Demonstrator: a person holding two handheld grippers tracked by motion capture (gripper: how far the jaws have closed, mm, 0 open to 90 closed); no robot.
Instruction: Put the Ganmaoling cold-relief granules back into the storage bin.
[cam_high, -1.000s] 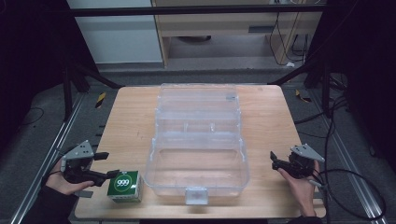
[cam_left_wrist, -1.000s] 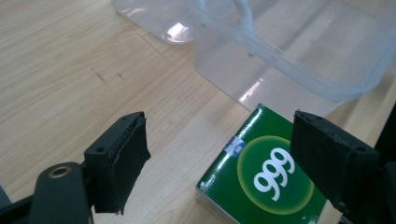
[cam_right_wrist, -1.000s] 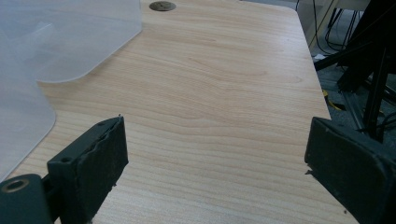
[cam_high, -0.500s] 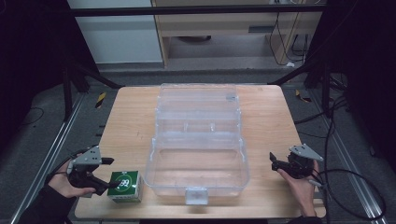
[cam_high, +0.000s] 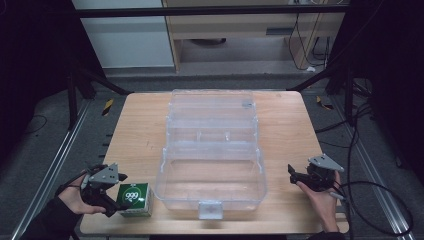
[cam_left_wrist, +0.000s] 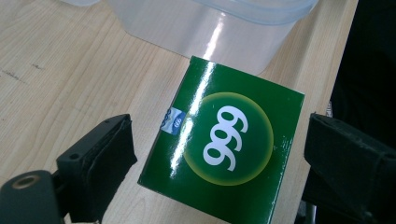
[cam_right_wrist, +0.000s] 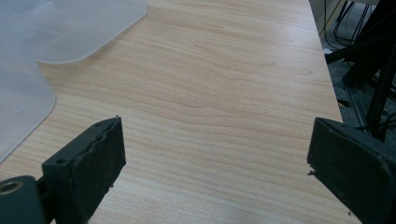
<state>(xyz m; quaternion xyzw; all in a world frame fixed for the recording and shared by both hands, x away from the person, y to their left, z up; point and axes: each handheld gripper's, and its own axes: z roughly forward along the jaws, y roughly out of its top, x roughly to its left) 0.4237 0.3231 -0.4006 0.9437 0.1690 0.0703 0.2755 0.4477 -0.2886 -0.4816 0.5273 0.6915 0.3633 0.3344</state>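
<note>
A green carton marked "999" (cam_high: 134, 199) (cam_left_wrist: 224, 144) lies on the wooden table near its front left corner, just left of the clear plastic case. My left gripper (cam_high: 117, 194) (cam_left_wrist: 219, 144) straddles it. Its jaws have just been opening, and the carton sits between them with a gap at each pad (cam_left_wrist: 105, 161). My right gripper (cam_high: 294, 176) (cam_right_wrist: 215, 154) stands open over bare wood at the front right, with nothing between its pads.
A large clear plastic case (cam_high: 165, 185) lies open in the middle of the table (cam_high: 135, 130), its lid (cam_high: 212, 102) folded back toward the far edge. A corner of the lid (cam_right_wrist: 70, 28) lies ahead of the right gripper. Cables (cam_high: 375, 190) trail off the right side.
The left gripper has shifted slightly toward the near edge and its jaws now stand wider around the green carton. The carton and the right gripper have stayed where they were.
</note>
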